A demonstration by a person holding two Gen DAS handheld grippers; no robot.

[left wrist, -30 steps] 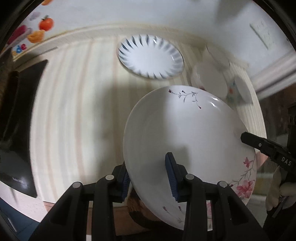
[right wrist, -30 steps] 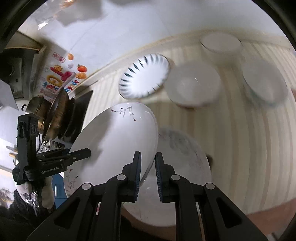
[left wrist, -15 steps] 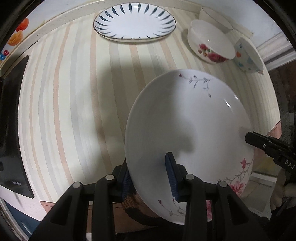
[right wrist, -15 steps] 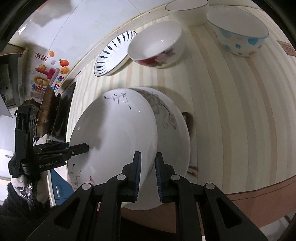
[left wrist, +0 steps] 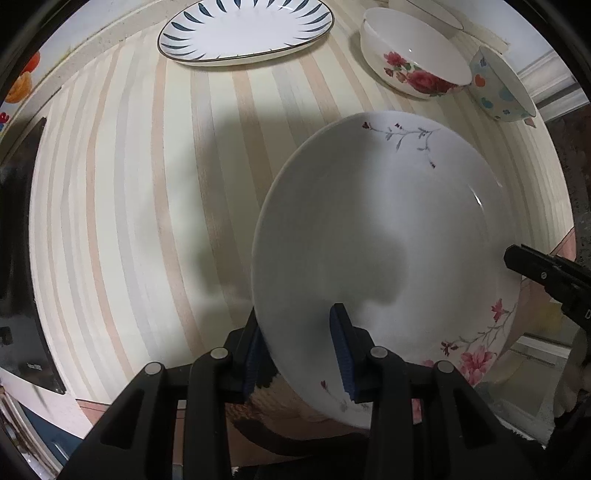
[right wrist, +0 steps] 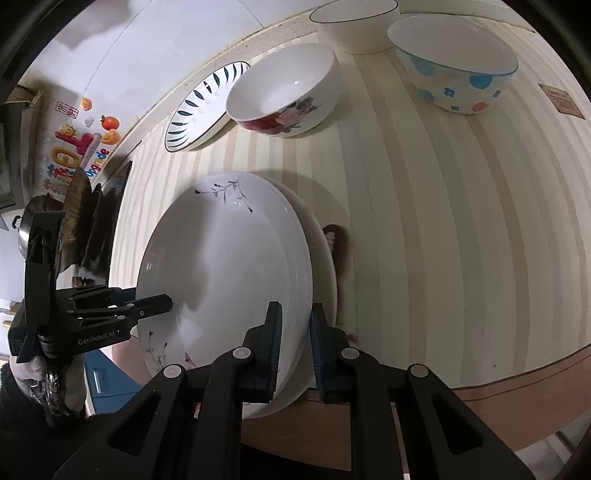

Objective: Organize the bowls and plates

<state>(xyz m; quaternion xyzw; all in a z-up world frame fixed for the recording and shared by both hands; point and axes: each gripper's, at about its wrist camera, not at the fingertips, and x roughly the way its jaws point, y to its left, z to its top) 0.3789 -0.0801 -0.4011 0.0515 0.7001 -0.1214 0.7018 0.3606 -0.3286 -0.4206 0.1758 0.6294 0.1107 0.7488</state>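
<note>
Plate with the pink blossom print [left wrist: 388, 240] is the one in play, held at opposite edges by both tools. The left gripper [left wrist: 301, 350] has its blue pads clamped on the near rim, and the right gripper [right wrist: 293, 339] has its jaws closed on the rim on the other side. From the right wrist view it sits right over a second plate [right wrist: 321, 258] lying at the front edge of the striped table [right wrist: 443, 221]. I can't tell for sure whether it's touching or hovering just above.

Progress-wise I'd call it early to midway. One stack of two is nearly made, but the blue-leaf plate [left wrist: 245, 31] is off by itself near the wall. The rose bowl [right wrist: 284, 92], the blue-dotted bowl [right wrist: 454, 74] and a plain white bowl [right wrist: 354, 24] all stand separately, so nesting is still left.
</note>
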